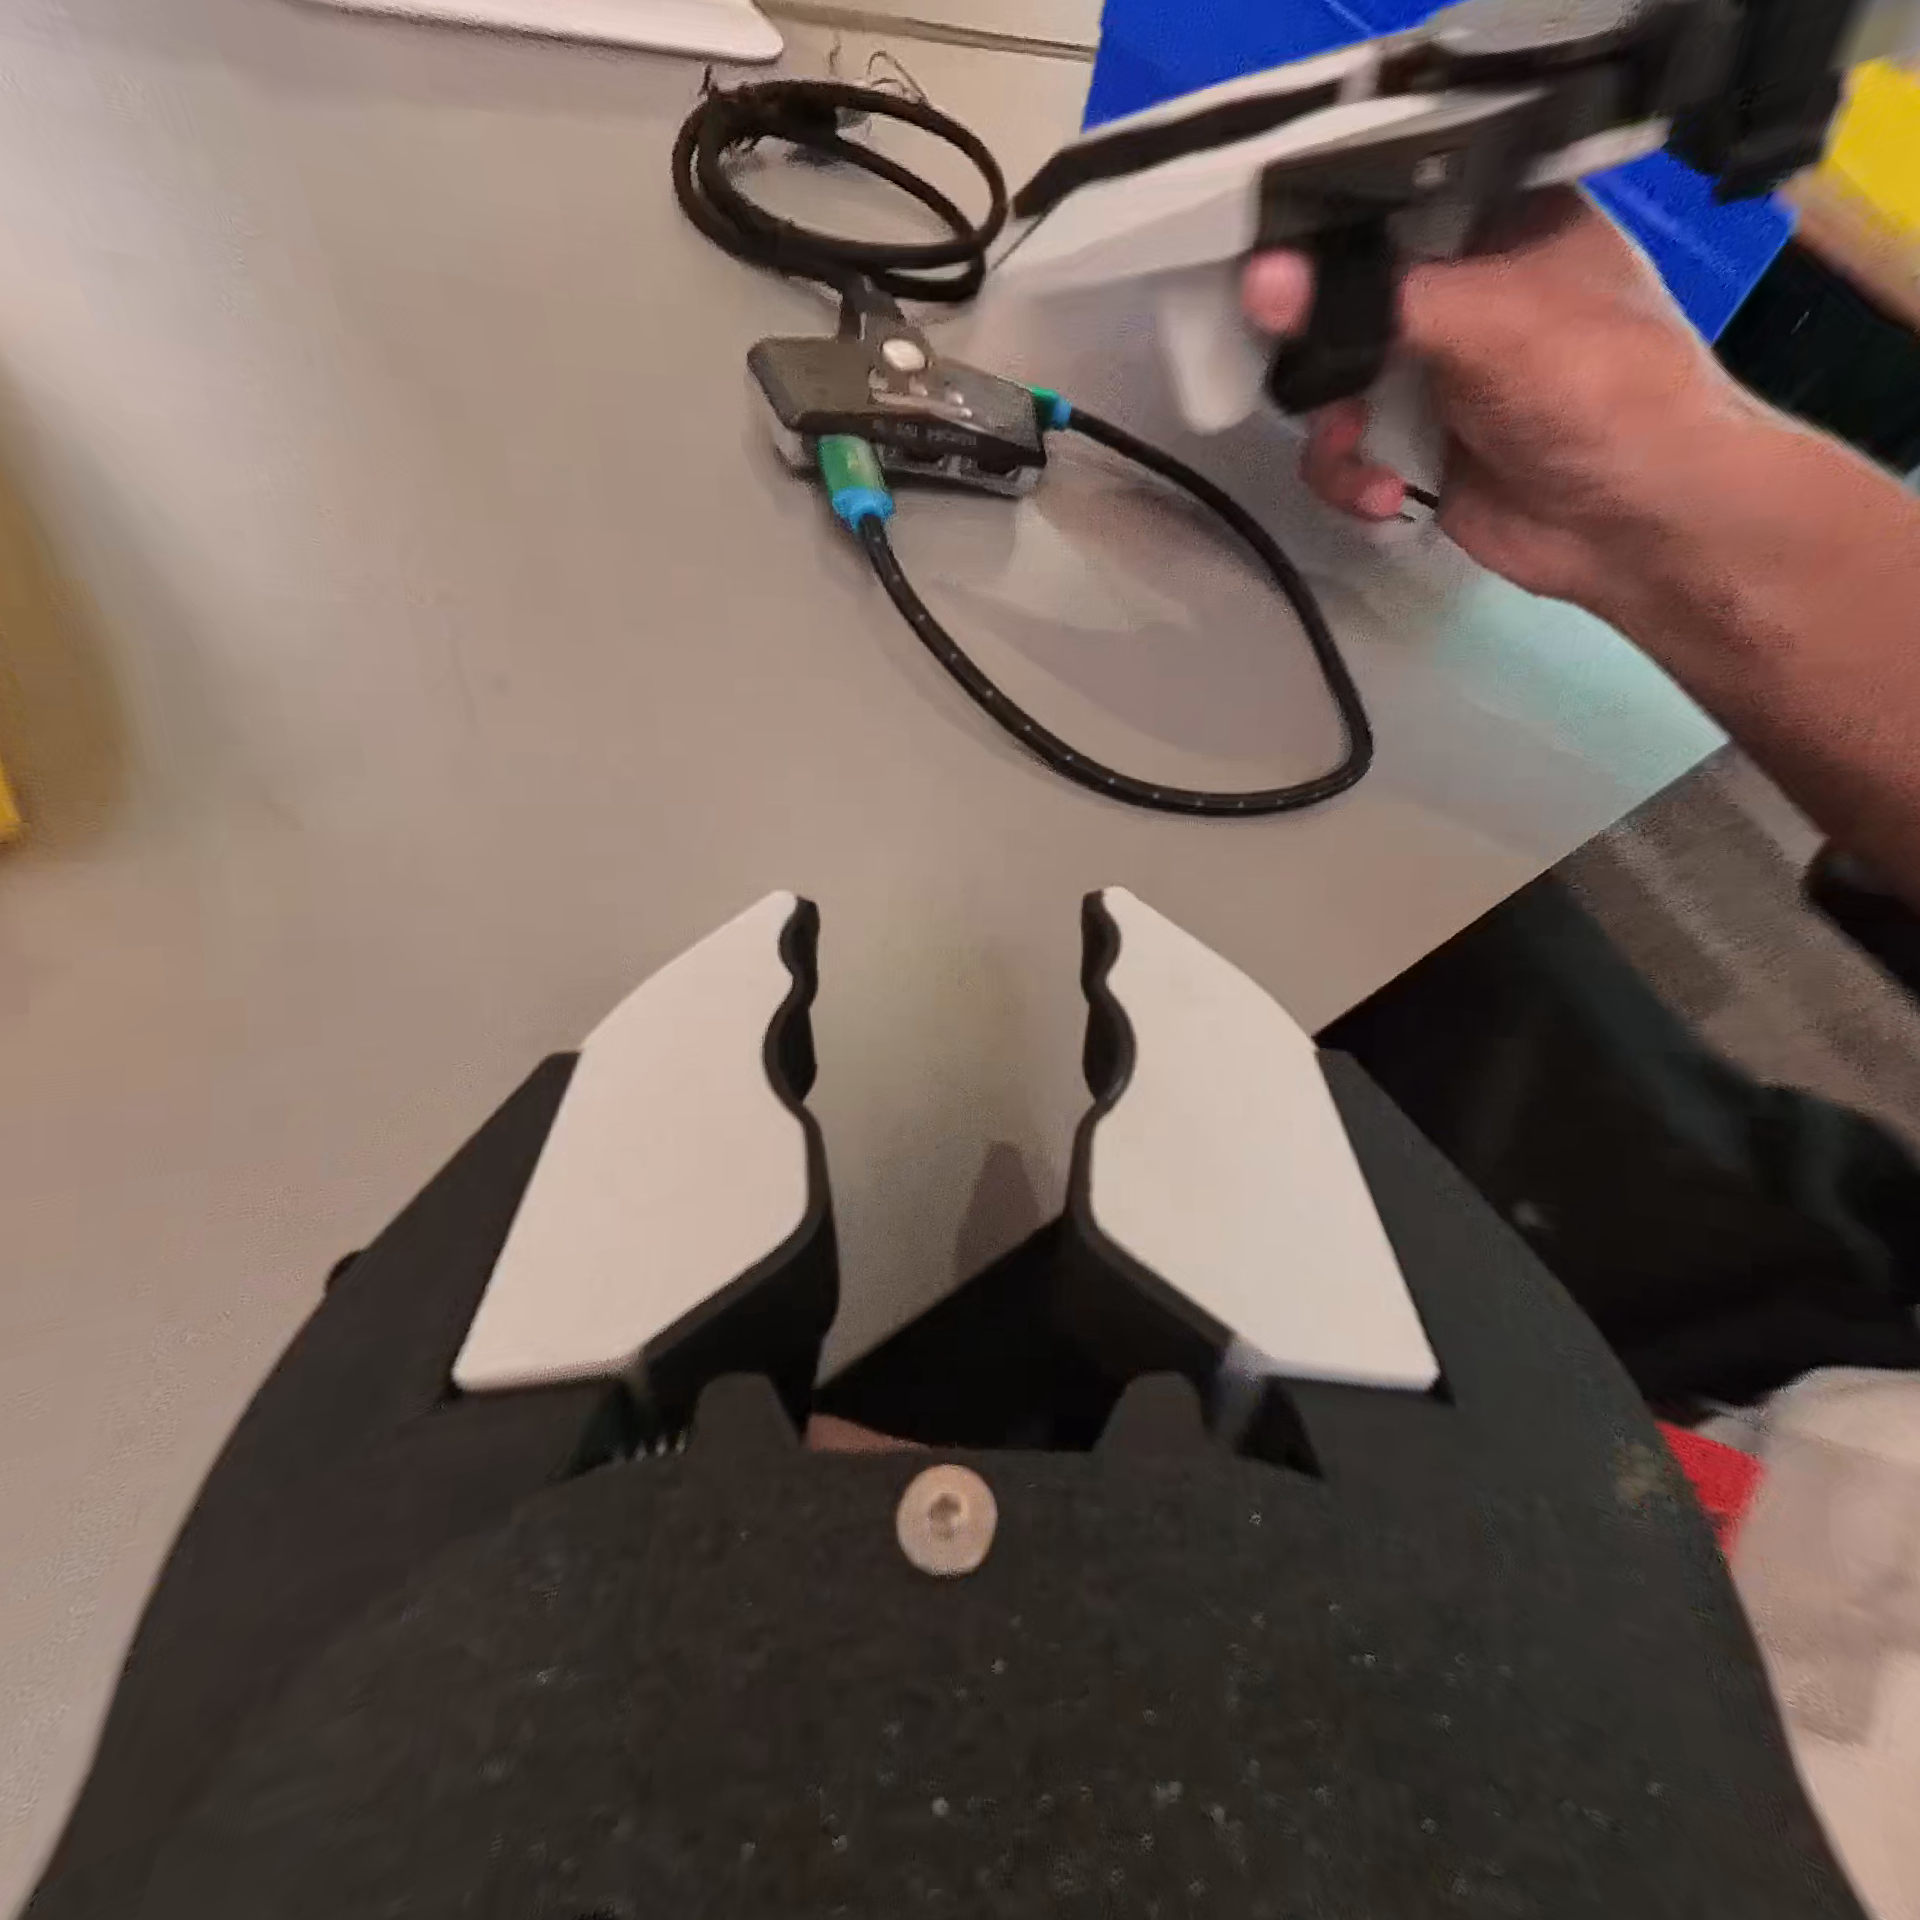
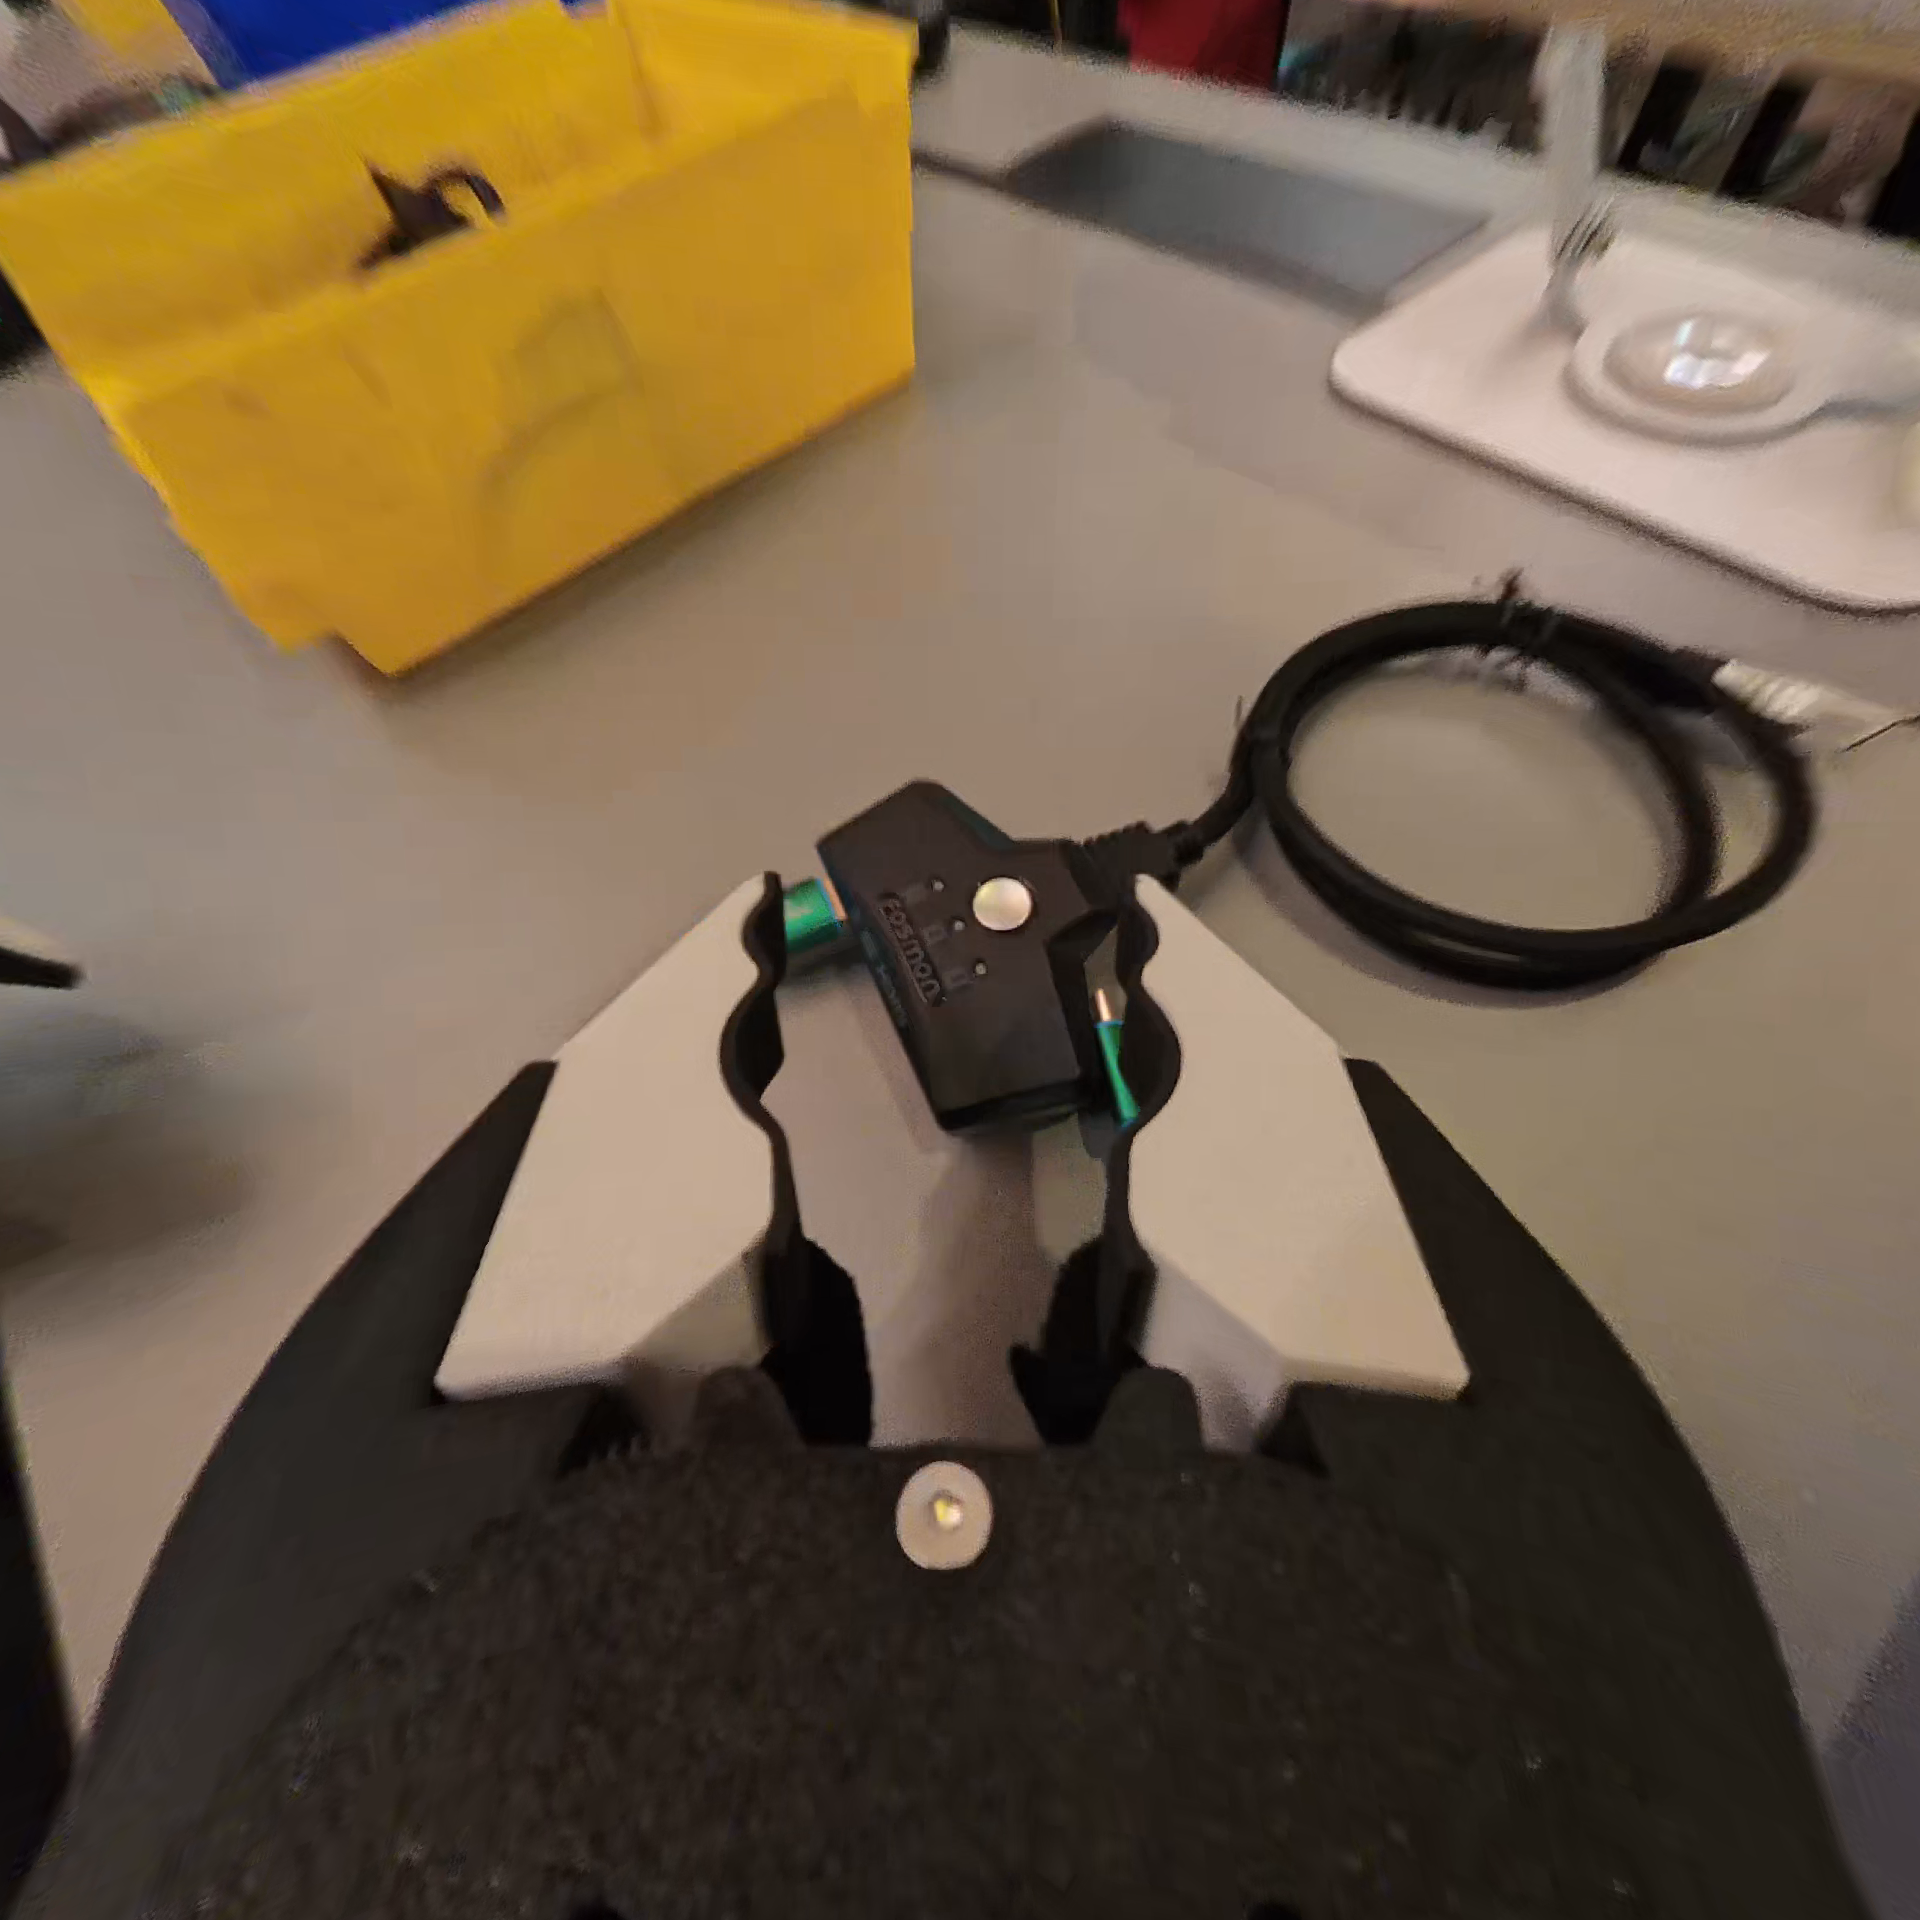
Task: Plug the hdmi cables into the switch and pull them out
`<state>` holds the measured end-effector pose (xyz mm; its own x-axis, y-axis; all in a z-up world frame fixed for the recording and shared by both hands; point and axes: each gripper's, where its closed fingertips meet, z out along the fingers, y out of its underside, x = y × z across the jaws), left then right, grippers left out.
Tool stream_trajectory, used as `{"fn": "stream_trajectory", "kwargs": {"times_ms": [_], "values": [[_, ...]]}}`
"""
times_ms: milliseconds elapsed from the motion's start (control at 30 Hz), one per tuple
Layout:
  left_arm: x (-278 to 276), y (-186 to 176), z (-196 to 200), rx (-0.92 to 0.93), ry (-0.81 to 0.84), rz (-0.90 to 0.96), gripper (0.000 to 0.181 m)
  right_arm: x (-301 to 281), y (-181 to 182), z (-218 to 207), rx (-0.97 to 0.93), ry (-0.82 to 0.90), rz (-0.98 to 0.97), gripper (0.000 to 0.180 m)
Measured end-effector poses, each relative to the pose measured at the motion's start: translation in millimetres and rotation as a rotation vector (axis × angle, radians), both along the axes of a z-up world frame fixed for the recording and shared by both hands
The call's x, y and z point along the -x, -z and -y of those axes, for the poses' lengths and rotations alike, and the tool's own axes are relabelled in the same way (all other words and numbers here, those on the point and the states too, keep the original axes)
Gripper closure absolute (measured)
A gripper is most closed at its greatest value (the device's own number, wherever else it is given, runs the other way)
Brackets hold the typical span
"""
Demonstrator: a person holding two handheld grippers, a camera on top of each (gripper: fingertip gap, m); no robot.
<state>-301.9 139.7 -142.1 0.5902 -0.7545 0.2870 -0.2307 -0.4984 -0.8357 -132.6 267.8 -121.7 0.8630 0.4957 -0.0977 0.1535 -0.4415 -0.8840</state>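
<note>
The black HDMI switch lies on the grey table. A braided black cable loops on the table, with a green-and-blue plug in the switch's near side and its other plug at the right end. My left gripper is open and empty, well short of the switch. My right gripper is open, and the switch shows between its fingertips, with green plugs on either side. In the left wrist view the right gripper hovers to the right of the switch, held by a hand.
The switch's own black cable lies coiled behind it. A yellow bin stands at the far left of the right wrist view, and a white stand base at the far right. A blue bin is beyond the table. The table edge runs close on the right.
</note>
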Motion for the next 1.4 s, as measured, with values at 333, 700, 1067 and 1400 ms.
{"fn": "stream_trajectory", "kwargs": {"times_ms": [333, 700, 1067, 1400], "values": [[44, 1, -17, -0.060, -0.096, -0.036, 0.129, -25, -6, 116, -0.133, 0.060, -0.075, 0.119], [80, -12, -56, -0.158, 0.083, -0.295, 0.146, -67, -22, 119, -0.238, 0.120, -0.053, 0.129], [155, -73, -260, -0.343, 0.083, -0.821, 0.145, -57, -18, 122, -0.212, 0.086, -0.084, 0.130], [136, -42, -300, -0.094, 0.414, -0.889, 0.149, -61, -13, 120, -0.165, 0.082, -0.131, 0.131]]}}
